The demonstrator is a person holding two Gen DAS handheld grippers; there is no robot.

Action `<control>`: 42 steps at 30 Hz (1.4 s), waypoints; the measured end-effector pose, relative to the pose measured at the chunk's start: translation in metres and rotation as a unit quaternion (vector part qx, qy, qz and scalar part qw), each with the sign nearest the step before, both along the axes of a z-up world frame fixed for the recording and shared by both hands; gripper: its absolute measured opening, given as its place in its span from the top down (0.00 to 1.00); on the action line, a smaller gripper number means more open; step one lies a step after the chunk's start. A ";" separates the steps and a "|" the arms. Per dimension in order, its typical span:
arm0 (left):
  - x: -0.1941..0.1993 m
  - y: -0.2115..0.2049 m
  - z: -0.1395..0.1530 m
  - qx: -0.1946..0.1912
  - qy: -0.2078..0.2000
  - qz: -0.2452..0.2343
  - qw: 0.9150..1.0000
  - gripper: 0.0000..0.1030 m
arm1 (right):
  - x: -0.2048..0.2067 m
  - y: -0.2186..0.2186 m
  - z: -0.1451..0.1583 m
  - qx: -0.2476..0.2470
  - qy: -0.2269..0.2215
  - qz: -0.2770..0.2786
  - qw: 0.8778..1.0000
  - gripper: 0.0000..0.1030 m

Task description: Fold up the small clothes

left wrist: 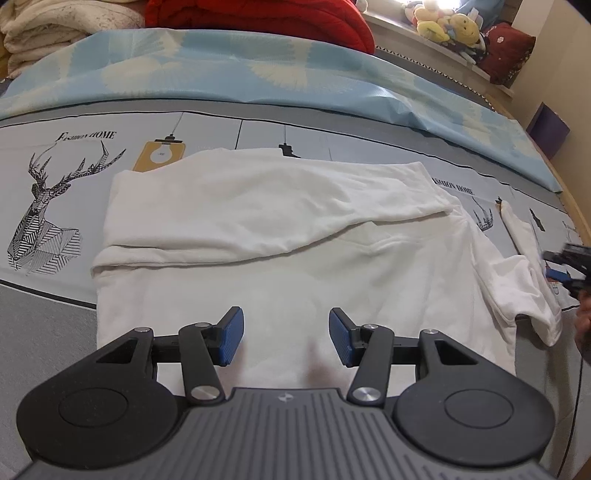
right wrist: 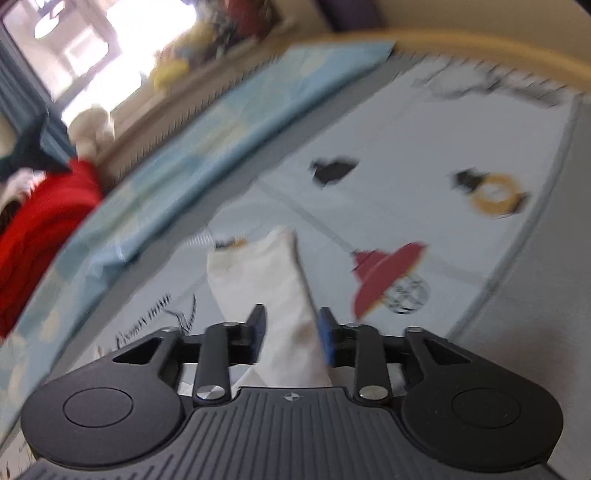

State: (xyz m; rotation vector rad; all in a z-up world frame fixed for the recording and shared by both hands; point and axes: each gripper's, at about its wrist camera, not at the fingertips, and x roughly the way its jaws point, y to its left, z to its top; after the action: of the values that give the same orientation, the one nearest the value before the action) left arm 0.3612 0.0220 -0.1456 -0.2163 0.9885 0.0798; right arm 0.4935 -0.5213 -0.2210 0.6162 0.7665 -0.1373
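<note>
A white long-sleeved top point(left wrist: 295, 236) lies flat on the printed bed sheet point(left wrist: 55, 177), its left sleeve folded across the body. My left gripper point(left wrist: 286, 341) is open and empty, hovering over the top's near hem. The right sleeve point(left wrist: 524, 273) stretches out to the right, where my right gripper point(left wrist: 565, 264) shows at the frame edge. In the blurred right wrist view my right gripper point(right wrist: 291, 334) is shut on the white sleeve point(right wrist: 258, 269), which runs forward between its blue pads point(right wrist: 327, 339).
A light blue quilt point(left wrist: 258, 66) lies across the bed behind the top. A red blanket point(left wrist: 258, 18) and cream folded blankets point(left wrist: 48, 29) sit at the back. Plush toys point(left wrist: 447, 22) line a sill at the far right. The bed's wooden edge point(right wrist: 480, 40) curves beyond the sheet.
</note>
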 end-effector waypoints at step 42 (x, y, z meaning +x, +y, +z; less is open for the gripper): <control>0.005 0.065 0.015 0.013 -0.009 0.071 0.997 0.45 | -0.060 0.037 0.060 -0.172 -0.100 -0.128 0.972 0.86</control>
State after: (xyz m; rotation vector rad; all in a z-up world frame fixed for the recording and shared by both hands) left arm 0.3664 0.0866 -0.1310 -0.2624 0.9526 0.2209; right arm 0.4336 -0.4842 -0.1612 0.3880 0.4505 -0.4298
